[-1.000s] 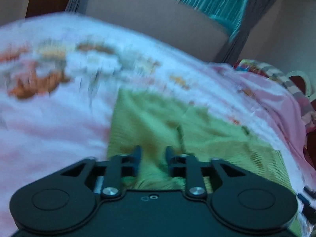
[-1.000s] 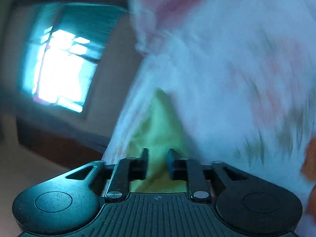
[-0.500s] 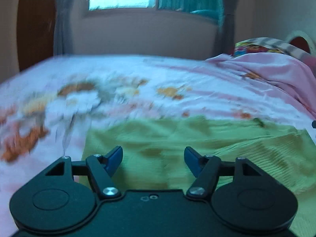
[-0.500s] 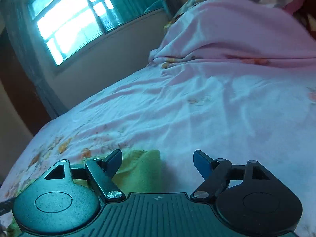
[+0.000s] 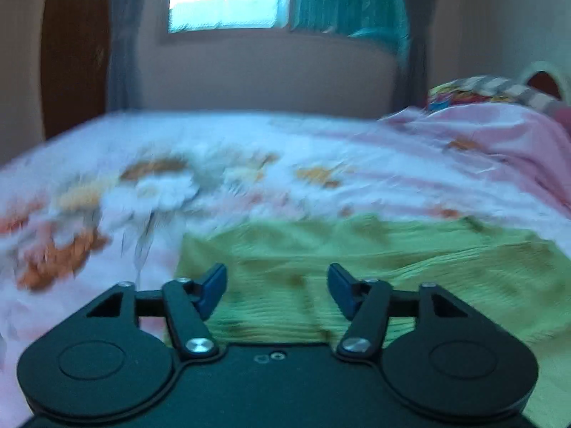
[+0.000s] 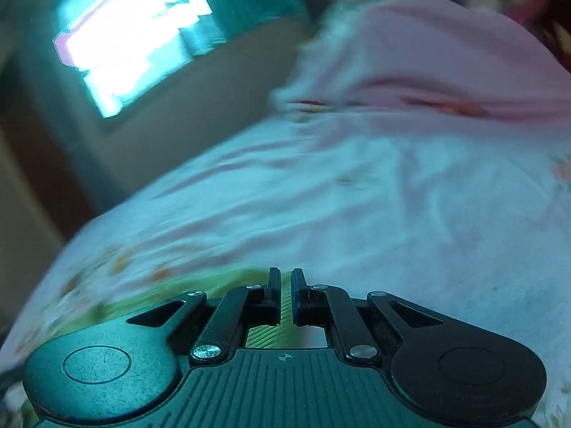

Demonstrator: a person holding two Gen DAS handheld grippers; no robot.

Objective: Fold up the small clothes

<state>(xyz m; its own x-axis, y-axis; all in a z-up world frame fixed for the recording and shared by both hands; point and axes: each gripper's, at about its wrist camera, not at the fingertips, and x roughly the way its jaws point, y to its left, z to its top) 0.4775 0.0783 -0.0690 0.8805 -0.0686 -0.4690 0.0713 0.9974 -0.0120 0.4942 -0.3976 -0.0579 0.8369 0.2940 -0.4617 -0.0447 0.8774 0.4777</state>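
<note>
Lying flat on the floral bedsheet [image 5: 321, 149], the green garment [image 5: 374, 260] has just been let go: left gripper [image 5: 277, 287] is still opening, empty, while right gripper [image 6: 284, 294] has snapped shut, seemingly empty, so that fold looks done.

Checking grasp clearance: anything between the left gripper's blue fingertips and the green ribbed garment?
Nothing. In the left wrist view, the left gripper is opening over the green ribbed garment, with no other item in the gap.
</note>
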